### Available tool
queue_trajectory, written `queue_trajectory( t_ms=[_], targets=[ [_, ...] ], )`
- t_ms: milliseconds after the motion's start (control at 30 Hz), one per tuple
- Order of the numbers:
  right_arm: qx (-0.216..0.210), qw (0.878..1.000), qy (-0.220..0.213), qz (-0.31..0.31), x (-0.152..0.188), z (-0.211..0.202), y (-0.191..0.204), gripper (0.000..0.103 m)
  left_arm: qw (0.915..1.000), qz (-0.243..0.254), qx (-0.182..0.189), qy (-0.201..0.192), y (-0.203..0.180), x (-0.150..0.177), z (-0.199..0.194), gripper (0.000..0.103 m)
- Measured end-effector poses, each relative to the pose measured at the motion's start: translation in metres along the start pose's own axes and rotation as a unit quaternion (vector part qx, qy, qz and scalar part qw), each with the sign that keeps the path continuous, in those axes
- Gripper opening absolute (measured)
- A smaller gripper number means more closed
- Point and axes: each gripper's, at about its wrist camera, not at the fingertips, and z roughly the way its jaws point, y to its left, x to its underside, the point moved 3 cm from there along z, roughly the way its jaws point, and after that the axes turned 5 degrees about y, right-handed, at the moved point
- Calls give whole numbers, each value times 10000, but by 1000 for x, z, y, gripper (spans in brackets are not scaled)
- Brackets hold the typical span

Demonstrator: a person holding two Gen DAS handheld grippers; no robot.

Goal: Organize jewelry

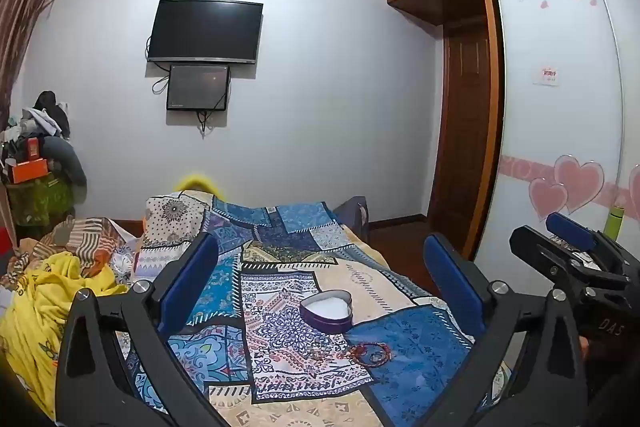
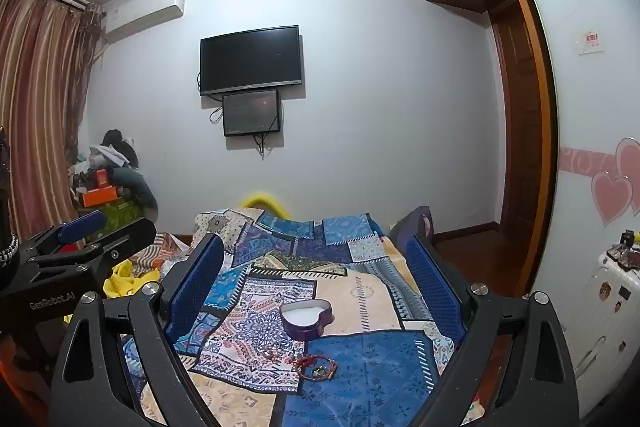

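Left wrist view: the bed (image 1: 360, 279), covered by a patchwork quilt, runs away from the camera toward the far wall. Its right edge drops to bare floor beside the wardrobe (image 1: 560, 107); its left side is crowded by a yellow blanket (image 1: 52, 291) and striped bedding. The quilt beyond the box lies flat and unoccupied up to the raised fold at the far end.

A heart-shaped box (image 1: 327, 309), open, purple-walled with a white interior, sits on the quilt. The bracelet (image 1: 372, 351), a red looped cord, lies nearer the camera than the box and slightly right, apart from it. Small metallic pieces (image 1: 318, 347) lie just left of the bracelet; their type cannot be told.

The left gripper (image 1: 320, 279) has its 2 blue pads spread wide, nothing between them. Box and jewelry lie on the quilt below and ahead of it, untouched. It points slightly below level.

Right wrist view: the right gripper (image 2: 316, 277) likewise stands fully spread and empty, aimed slightly below level. The box (image 2: 306, 317) sits ahead between the finger lines; the bracelet (image 2: 314, 365) lies nearer, untouched. Both grippers are held side by side, each visible at the edge of the other's view. A white suitcase (image 2: 592, 303) stands at the right, off the bed.
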Motion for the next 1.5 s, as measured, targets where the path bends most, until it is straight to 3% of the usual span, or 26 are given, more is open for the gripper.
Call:
queue_trajectory(
  t_ms=[400, 1500],
  targets=[
    [-2, 10000, 13, -14, -1, -1, 1, 91, 10000, 46, -28, -19, -5, 16, 6, 103],
    [-27, 10000, 77, 17, 2, 3, 0, 91, 9999, 4, -18, 124, 2, 9, 10, 103]
  ],
)
